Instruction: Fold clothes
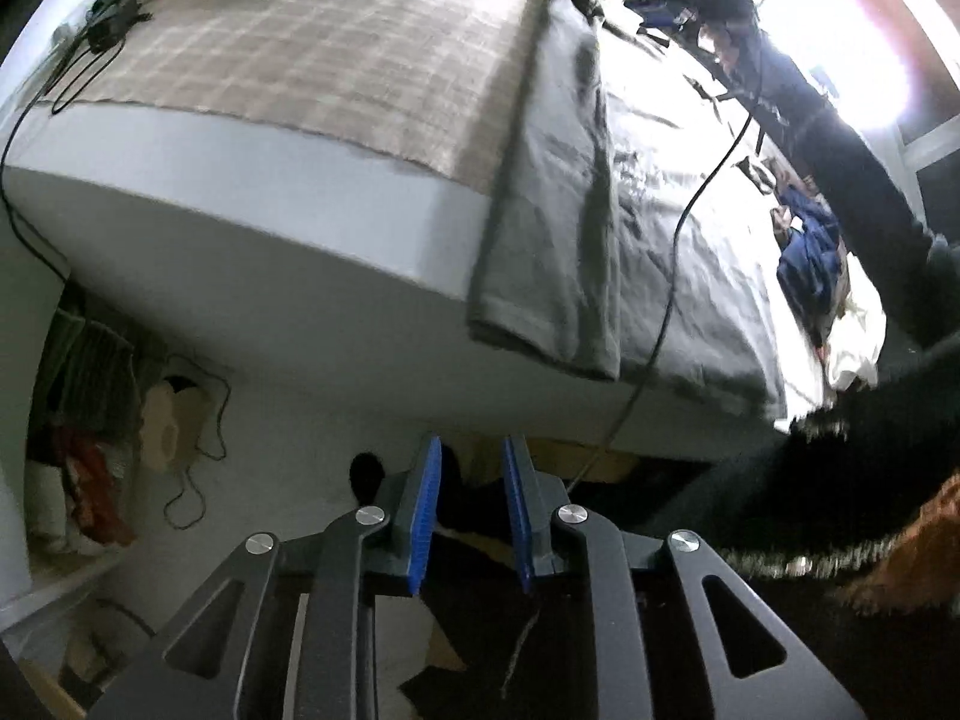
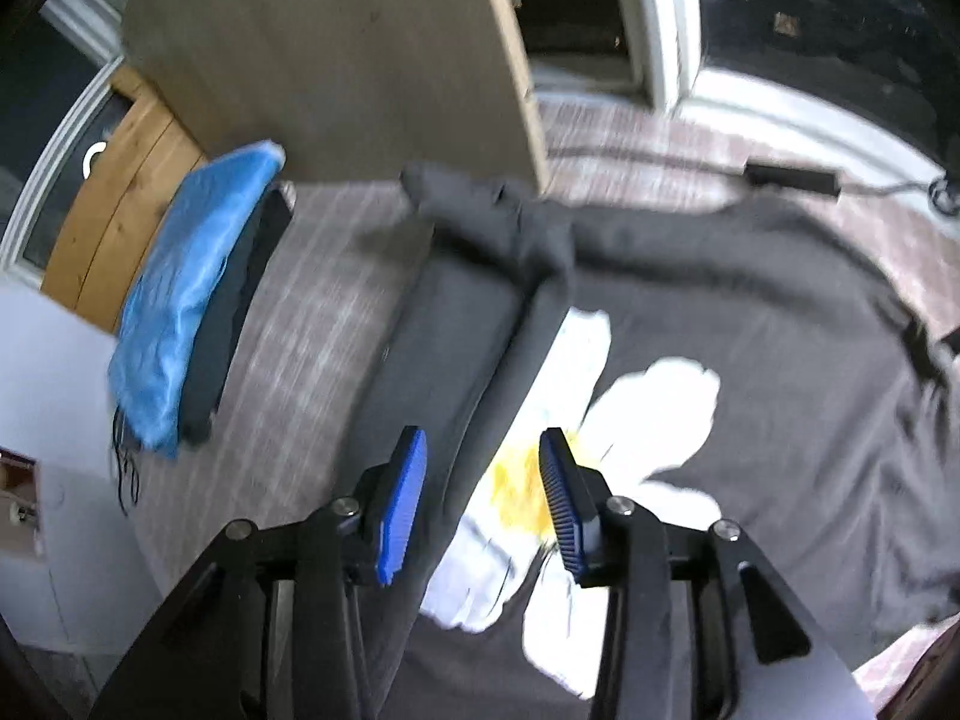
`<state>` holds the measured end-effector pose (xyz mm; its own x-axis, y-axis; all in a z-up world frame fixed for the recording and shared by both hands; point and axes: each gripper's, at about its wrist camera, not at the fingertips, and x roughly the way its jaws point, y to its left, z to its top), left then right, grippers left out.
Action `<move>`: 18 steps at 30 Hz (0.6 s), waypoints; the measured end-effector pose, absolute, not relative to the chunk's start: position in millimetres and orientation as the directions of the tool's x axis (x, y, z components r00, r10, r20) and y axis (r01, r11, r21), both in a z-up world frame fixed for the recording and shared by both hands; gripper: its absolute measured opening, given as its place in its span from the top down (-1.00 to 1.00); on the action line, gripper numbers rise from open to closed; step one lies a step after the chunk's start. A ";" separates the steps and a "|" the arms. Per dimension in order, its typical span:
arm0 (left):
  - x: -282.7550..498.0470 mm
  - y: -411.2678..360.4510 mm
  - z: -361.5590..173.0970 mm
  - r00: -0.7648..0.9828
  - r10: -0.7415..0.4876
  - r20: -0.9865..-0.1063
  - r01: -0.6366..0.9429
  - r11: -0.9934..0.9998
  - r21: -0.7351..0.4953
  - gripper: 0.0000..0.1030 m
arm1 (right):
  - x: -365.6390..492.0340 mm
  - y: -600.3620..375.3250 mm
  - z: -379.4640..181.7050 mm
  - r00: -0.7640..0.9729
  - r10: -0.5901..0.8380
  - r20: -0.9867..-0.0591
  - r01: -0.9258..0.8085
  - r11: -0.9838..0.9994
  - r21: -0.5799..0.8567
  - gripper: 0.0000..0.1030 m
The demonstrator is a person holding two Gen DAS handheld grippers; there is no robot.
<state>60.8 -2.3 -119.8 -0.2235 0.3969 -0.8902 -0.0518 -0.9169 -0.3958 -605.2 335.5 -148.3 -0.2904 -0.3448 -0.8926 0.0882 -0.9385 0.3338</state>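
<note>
A dark grey T-shirt (image 2: 750, 312) with a white and yellow daisy print (image 2: 654, 396) lies spread on the bed. Its left side is folded over in a long strip (image 2: 444, 336), sleeve bunched at the top. In the left wrist view the same shirt (image 1: 558, 192) lies on the bed with the folded strip hanging over the mattress edge. My right gripper (image 2: 483, 450) is open just above the folded strip's edge, holding nothing. My left gripper (image 1: 471, 450) is open and empty, below and in front of the mattress edge.
A stack of folded clothes, blue on top (image 2: 186, 294), sits on the plaid blanket (image 1: 312, 54) to the left. A black cable (image 1: 678, 252) crosses the shirt. A charger (image 1: 108, 24) lies at the far corner. Clutter (image 1: 84, 468) sits under the bed. A wooden board (image 2: 336, 54) stands behind.
</note>
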 end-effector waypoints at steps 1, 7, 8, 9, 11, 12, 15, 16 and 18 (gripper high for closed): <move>57.3 4.6 -120.4 -0.231 0.410 -0.882 -0.062 -0.911 -0.408 0.63 | -605.7 333.2 -152.0 -0.285 -0.334 -0.898 0.093 -0.943 0.321 0.25; 25.3 80.5 -127.6 -0.249 0.408 -0.878 -0.236 -0.905 -0.353 0.52 | -628.1 339.8 -181.6 -0.288 -0.316 -0.904 0.042 -0.947 0.318 0.25; 21.2 92.5 -130.7 -0.246 0.384 -0.890 -0.267 -0.910 -0.319 0.52 | -632.2 342.4 -185.3 -0.283 -0.330 -0.900 0.027 -0.941 0.337 0.25; 18.5 101.5 -134.3 -0.241 0.361 -0.901 -0.288 -0.913 -0.288 0.52 | -636.2 344.9 -188.9 -0.279 -0.344 -0.897 0.013 -0.935 0.355 0.25; 14.2 118.0 -142.2 -0.231 0.314 -0.921 -0.319 -0.919 -0.234 0.50 | -639.9 347.6 -192.5 -0.272 -0.367 -0.890 -0.003 -0.924 0.382 0.25; 12.6 125.0 -146.7 -0.225 0.289 -0.930 -0.333 -0.920 -0.205 0.50 | -641.7 347.0 -192.7 -0.271 -0.365 -0.891 -0.002 -0.925 0.380 0.25; 11.3 138.6 -158.8 -0.207 0.244 -0.947 -0.357 -0.920 -0.159 0.48 | -648.4 343.2 -195.0 -0.271 -0.362 -0.892 0.005 -0.927 0.375 0.25; 11.1 140.6 -161.3 -0.205 0.234 -0.950 -0.360 -0.921 -0.148 0.46 | -650.3 341.1 -195.4 -0.269 -0.363 -0.892 0.009 -0.927 0.374 0.25; 9.6 142.1 -162.4 -0.212 0.224 -0.951 -0.360 -0.923 -0.137 0.46 | -653.2 335.6 -196.6 -0.265 -0.355 -0.897 0.026 -0.932 0.361 0.24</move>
